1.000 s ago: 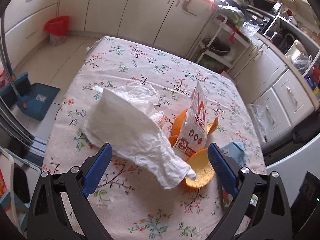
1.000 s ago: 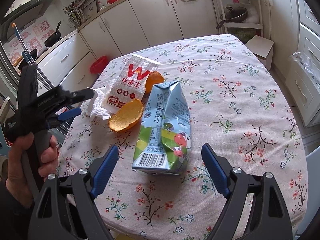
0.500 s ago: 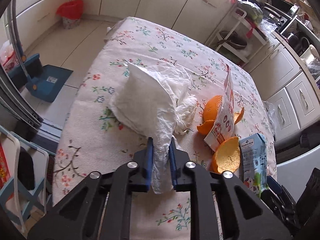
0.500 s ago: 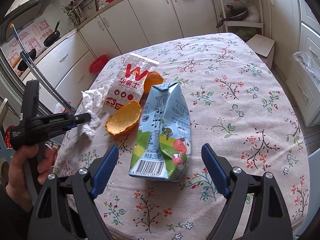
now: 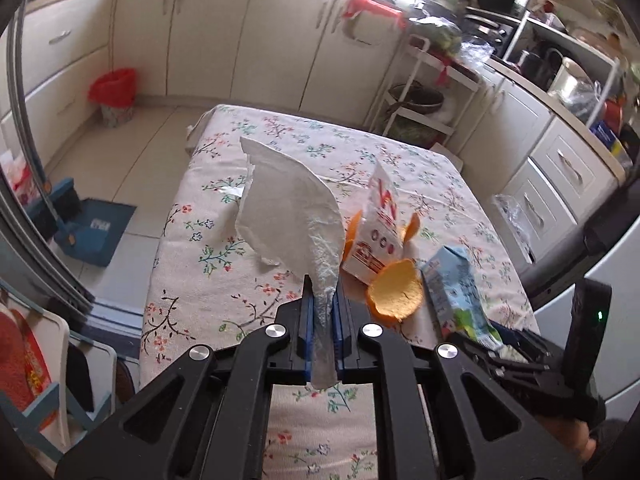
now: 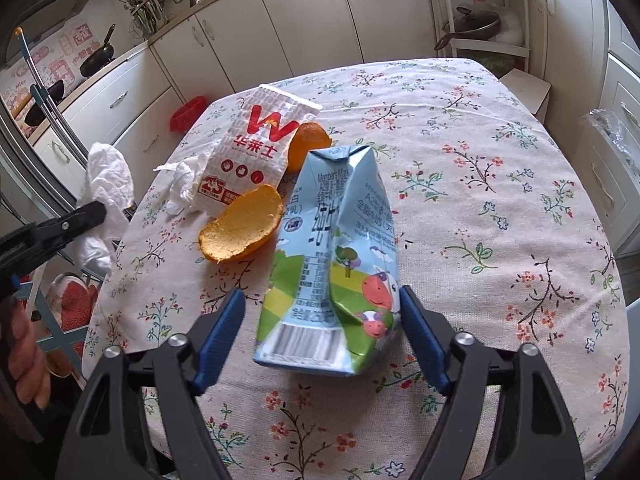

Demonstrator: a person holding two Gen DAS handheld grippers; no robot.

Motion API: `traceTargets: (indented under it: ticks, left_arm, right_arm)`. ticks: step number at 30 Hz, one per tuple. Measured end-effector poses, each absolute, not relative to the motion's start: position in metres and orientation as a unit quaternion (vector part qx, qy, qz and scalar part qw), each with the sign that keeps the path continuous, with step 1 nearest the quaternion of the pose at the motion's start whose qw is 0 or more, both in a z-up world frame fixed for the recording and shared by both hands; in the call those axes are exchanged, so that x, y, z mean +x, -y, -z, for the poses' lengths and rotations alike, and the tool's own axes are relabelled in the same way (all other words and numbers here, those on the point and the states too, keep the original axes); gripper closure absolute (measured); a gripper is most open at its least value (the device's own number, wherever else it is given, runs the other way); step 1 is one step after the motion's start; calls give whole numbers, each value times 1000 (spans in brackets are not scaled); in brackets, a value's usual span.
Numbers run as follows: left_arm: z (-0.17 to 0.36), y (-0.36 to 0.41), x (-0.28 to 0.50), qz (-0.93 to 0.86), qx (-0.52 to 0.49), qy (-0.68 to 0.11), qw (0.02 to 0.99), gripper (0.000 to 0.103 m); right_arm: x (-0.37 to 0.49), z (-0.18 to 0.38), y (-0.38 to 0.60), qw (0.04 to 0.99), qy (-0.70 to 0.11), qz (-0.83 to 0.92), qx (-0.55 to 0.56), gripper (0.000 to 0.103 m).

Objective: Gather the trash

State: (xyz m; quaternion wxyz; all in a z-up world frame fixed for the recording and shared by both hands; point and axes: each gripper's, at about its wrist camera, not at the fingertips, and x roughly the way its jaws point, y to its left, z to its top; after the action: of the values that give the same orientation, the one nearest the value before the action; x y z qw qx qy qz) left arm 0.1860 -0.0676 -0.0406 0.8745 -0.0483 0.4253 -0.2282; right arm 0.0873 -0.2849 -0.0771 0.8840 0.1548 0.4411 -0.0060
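So far only the tissue (image 5: 296,216) is pinched in the left gripper (image 5: 322,304), while the right gripper (image 6: 320,312) has its fingers closing around the milk carton (image 6: 336,248), and the snack bag (image 6: 256,152) and orange peel (image 6: 240,232) lie uncollected on the desk (image 6: 500,200).

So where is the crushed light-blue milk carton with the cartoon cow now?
In the right wrist view, the light-blue milk carton lies on the floral tablecloth between the closing right gripper fingers, right of the orange peel.

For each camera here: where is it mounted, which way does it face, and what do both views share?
Left wrist: on the left claw, looking down the table toward the cabinets; shut on the tissue.
Right wrist: on the right claw, jaws closing around the milk carton, not yet gripping; a hand shows at left.
Shared: carton, orange peel, snack bag, tissue.
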Motion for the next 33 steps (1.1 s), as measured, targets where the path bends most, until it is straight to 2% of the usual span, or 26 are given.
traceTargets:
  ticks: [4, 29, 33]
  left_arm:
    - [39, 72, 172, 236, -41, -423, 874, 96]
    - [46, 86, 114, 218, 5, -412, 885, 96]
    - [44, 85, 101, 211, 16, -403, 890, 96]
  right_arm:
    - [86, 77, 286, 885, -439, 2, 156, 41]
    - [47, 60, 301, 861, -404, -95, 293, 42]
    - [34, 54, 299, 856, -401, -114, 306, 45]
